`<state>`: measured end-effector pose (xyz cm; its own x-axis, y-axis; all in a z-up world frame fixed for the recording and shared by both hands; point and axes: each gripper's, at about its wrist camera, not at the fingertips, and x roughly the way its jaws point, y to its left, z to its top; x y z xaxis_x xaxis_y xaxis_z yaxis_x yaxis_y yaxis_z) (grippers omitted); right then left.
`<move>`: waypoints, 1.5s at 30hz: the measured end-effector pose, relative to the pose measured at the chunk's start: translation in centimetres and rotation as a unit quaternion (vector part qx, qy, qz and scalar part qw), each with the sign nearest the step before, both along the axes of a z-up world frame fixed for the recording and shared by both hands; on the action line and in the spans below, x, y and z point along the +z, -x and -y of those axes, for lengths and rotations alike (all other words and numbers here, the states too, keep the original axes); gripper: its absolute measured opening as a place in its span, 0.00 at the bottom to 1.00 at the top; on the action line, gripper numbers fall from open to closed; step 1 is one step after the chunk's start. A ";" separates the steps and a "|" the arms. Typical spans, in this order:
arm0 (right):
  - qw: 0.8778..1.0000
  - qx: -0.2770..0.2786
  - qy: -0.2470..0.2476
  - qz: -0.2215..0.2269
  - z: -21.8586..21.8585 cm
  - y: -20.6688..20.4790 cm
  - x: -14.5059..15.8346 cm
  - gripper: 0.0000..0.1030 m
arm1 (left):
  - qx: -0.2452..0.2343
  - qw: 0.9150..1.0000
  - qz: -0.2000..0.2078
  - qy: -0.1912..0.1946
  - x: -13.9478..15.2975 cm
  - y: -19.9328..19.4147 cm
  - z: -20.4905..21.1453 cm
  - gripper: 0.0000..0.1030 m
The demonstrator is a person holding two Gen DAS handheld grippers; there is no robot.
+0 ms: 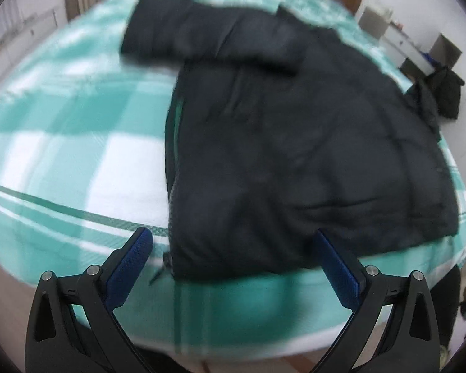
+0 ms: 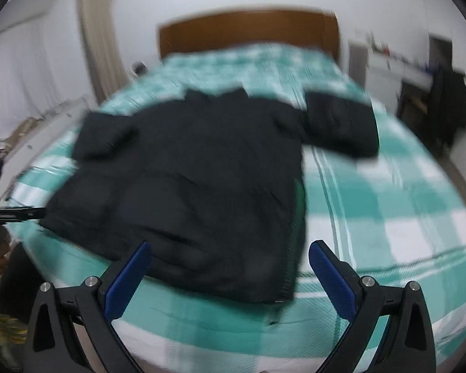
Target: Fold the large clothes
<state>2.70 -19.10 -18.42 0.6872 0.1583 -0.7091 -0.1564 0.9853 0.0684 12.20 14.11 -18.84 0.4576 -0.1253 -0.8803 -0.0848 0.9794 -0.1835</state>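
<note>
Dark padded jacket (image 1: 295, 143) spread flat on a bed, both grippers empty above its hem

The jacket (image 2: 189, 180) lies on a teal-and-white checked bedspread (image 1: 62, 143), collar toward the wooden headboard (image 2: 248, 32) and hem toward the foot of the bed; one sleeve (image 1: 202, 35) is laid across the upper part of the body, and the zip edge shows a strip of green lining. The left gripper (image 1: 233, 248) hangs over the near hem with its blue-padded fingers (image 1: 133, 264) spread wide and nothing between them. The right gripper (image 2: 230, 259) is likewise wide apart and holds nothing, over the hem's other corner. Both views are blurred. Beyond the bed are a pale curtain (image 2: 93, 40), a white wall and dark clothes (image 2: 450, 105) hanging by a desk
</note>
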 end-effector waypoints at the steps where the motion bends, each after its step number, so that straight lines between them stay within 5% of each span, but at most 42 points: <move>1: 1.000 -0.002 -0.010 -0.024 0.5 -1.3 -1.6 1.00 | -0.002 1.000 -0.002 0.007 -0.8 -0.3 -0.2 0.99; 4: 0.997 -0.004 -0.047 -0.062 1.0 -3.1 -3.9 1.00 | 0.006 1.000 0.017 0.015 -1.4 -0.2 -0.3 0.99; 6: 0.993 -0.011 -0.085 -0.086 1.4 -3.8 -4.8 0.93 | -0.001 1.000 0.027 0.003 -1.2 0.1 -0.1 0.79; 8: 0.991 -0.027 -0.096 -0.089 1.6 -3.8 -4.9 0.58 | -0.019 0.999 0.032 0.000 -0.7 0.7 0.6 0.40; 11: 0.991 -0.023 -0.106 -0.080 1.5 -3.0 -4.2 0.32 | -0.022 0.999 0.036 -0.005 0.1 1.8 1.2 0.23; 13: 0.993 -0.019 -0.092 -0.074 1.0 -1.9 -3.5 0.28 | -0.020 0.999 0.035 -0.003 0.3 2.3 0.9 0.22; 23: 0.994 -0.020 -0.060 -0.086 2.3 1.6 -3.0 0.27 | -0.041 0.999 0.015 -0.003 -0.2 5.4 1.1 0.23; 26: 0.992 -0.029 -0.063 -0.103 1.7 -0.9 -3.2 0.40 | -0.030 0.999 0.009 -0.018 0.0 4.8 1.2 0.37; 28: 0.989 -0.029 -0.077 -0.122 2.8 -2.0 -2.7 0.63 | -0.025 1.000 0.008 -0.015 0.8 4.7 0.7 0.48; 33: 0.997 -0.027 -0.013 -0.069 5.5 -2.6 2.2 0.70 | 0.006 0.999 0.044 -0.030 4.2 5.7 -1.4 0.65; 35: 0.998 -0.027 0.051 -0.026 5.5 -5.0 4.2 0.79 | 0.027 0.997 0.060 -0.033 5.3 5.5 -2.2 0.67; 40: 0.985 -0.017 0.159 0.065 2.7 -18.6 5.9 0.79 | 0.065 0.995 0.081 -0.007 6.8 4.4 -1.8 0.68; 45: 0.975 -0.102 0.192 0.035 1.7 -32.4 3.8 0.79 | 0.078 0.994 0.073 -0.001 6.4 5.4 -1.9 0.70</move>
